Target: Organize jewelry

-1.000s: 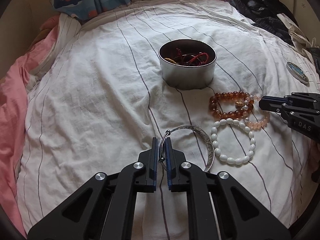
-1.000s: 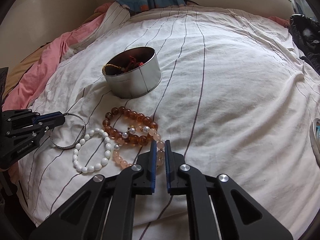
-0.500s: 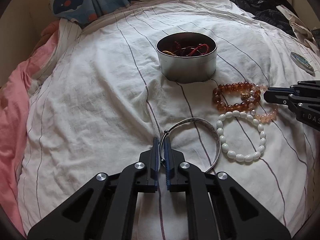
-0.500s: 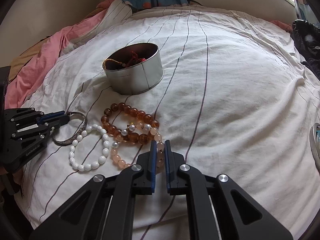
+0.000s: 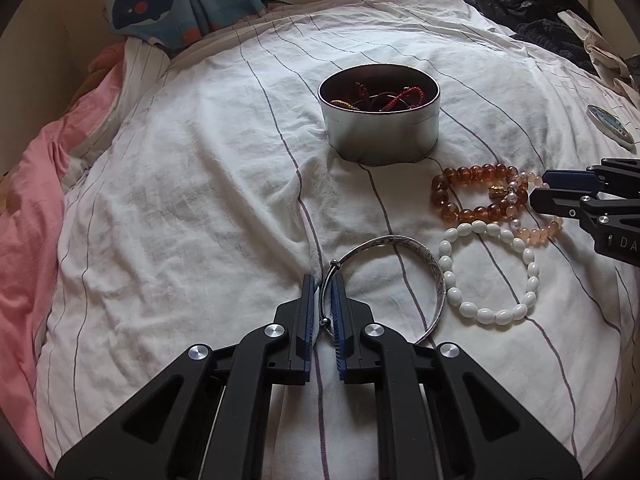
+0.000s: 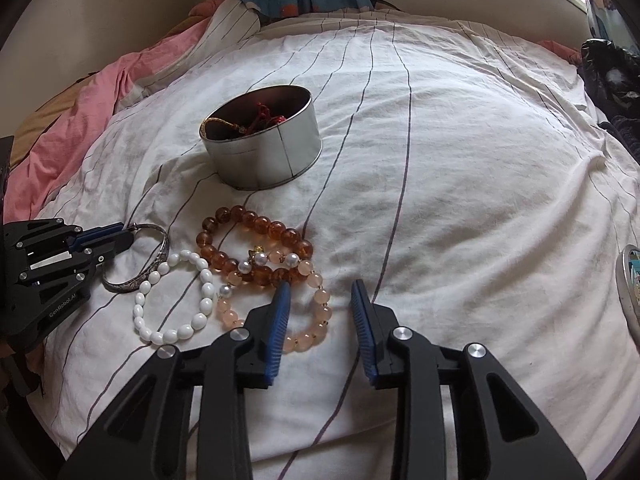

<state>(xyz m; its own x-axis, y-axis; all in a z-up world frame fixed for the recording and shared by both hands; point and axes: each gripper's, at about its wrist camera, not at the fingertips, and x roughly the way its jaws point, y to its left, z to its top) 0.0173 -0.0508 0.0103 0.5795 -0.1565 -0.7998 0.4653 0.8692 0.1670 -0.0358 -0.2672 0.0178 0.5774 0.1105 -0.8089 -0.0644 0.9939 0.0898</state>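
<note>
Since the earlier frames the right gripper (image 6: 320,292) has just been opening its jaws: they were nearly together over the pink bead bracelet (image 6: 316,312) and now stand apart, straddling that bracelet's right-hand arc without pressing it. In the right wrist view, going left to right, the left gripper (image 6: 130,236) sits at the left edge, jaws narrow and closed on the thin wire end of the silver bangle (image 6: 154,270), which lies on the striped white duvet (image 6: 460,200); next comes the white bead bracelet (image 6: 176,296), then the amber bead bracelet (image 6: 256,240) overlapping the pink one at lower centre. The round metal tin (image 6: 264,152), already holding red cords and a gold chain, stands above them at centre left. The step in hand looks like picking pieces up for the tin. Next, the right jaws likely need to close on the pink beads, and the left must lift the bangle clear toward the tin's open mouth.
</note>
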